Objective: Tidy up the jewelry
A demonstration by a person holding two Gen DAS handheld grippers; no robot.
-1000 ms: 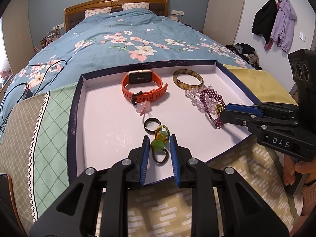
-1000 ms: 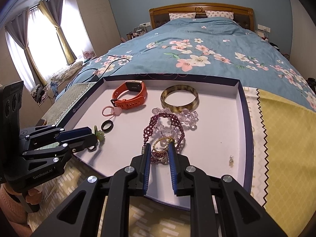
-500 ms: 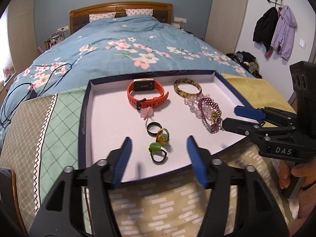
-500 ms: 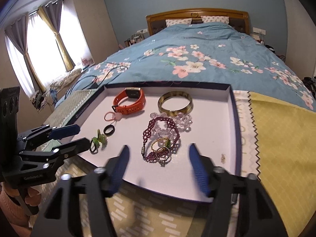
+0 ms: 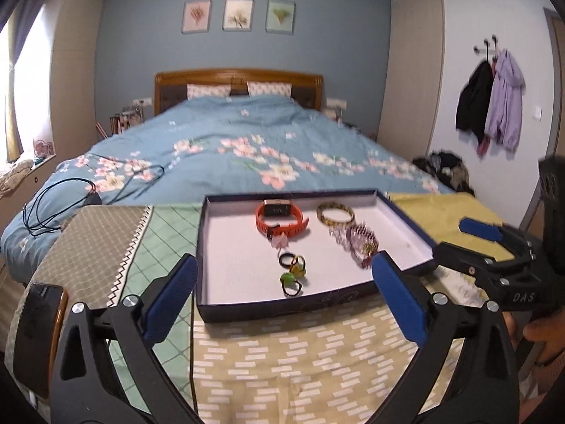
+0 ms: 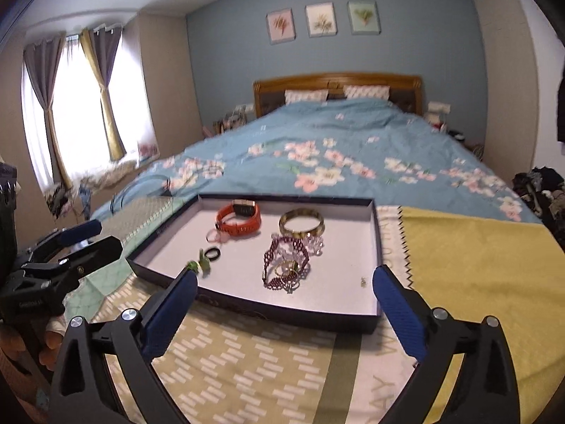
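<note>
Lying in shallow dark-walled box (image 5: 314, 305): orange rubbery watch (image 5: 279, 219), glossy mottled bangle (image 5: 334, 213), purple beaded bracelet (image 6: 284, 259). Small rings blurred. Both hand-held grippers, left (image 5: 282, 279) and right (image 6: 284, 289), just spread wide, empty.

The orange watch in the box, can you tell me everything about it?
The watch has a bright orange strap that looks rubbery and a dark rectangular face with a pale rim. The strap is closed into a loop, with a dark clasp on the near side. It lies flat on the white floor of the box, toward the far wall. A brown bangle sits apart on one side, and a small pink piece lies right against its near edge. No gripper touches it.
</note>
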